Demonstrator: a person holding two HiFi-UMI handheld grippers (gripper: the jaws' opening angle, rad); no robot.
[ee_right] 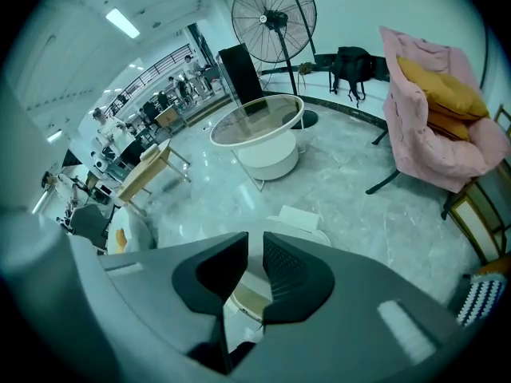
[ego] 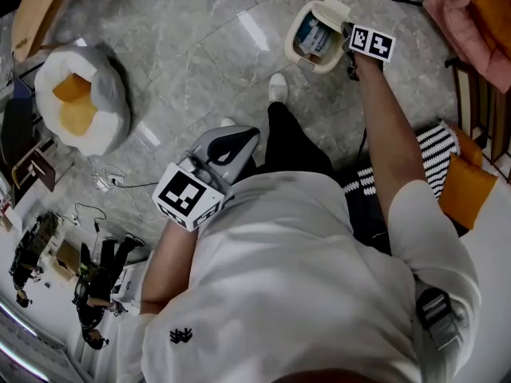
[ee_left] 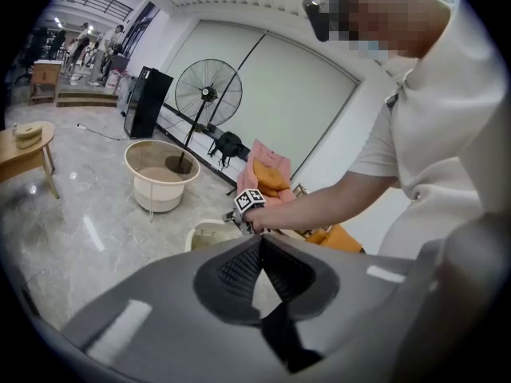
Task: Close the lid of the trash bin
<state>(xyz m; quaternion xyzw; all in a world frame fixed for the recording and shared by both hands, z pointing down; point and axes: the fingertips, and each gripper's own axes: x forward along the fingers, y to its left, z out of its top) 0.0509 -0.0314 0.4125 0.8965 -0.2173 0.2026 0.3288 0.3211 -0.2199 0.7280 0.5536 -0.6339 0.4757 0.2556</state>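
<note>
The cream trash bin [ego: 313,37] stands open on the grey marble floor, its lid [ego: 331,8] tipped up at the far side and rubbish showing inside. My right gripper [ego: 349,35] is at the bin's right rim, just below the lid. In the right gripper view the jaws [ee_right: 255,274] stand a narrow gap apart, with the white lid [ee_right: 297,216] and the bin's rim [ee_right: 239,302] just beyond them. My left gripper [ego: 249,136] is held back near the person's legs; its jaws [ee_left: 259,244] are shut and empty, and point towards the bin [ee_left: 209,234].
A round white cushion bed with an orange pad [ego: 80,102] lies to the left. A pink chair [ego: 467,14] and a striped rug [ego: 431,146] are to the right. Beyond the bin stand a round glass-topped table [ee_right: 259,130] and a floor fan [ee_right: 274,14].
</note>
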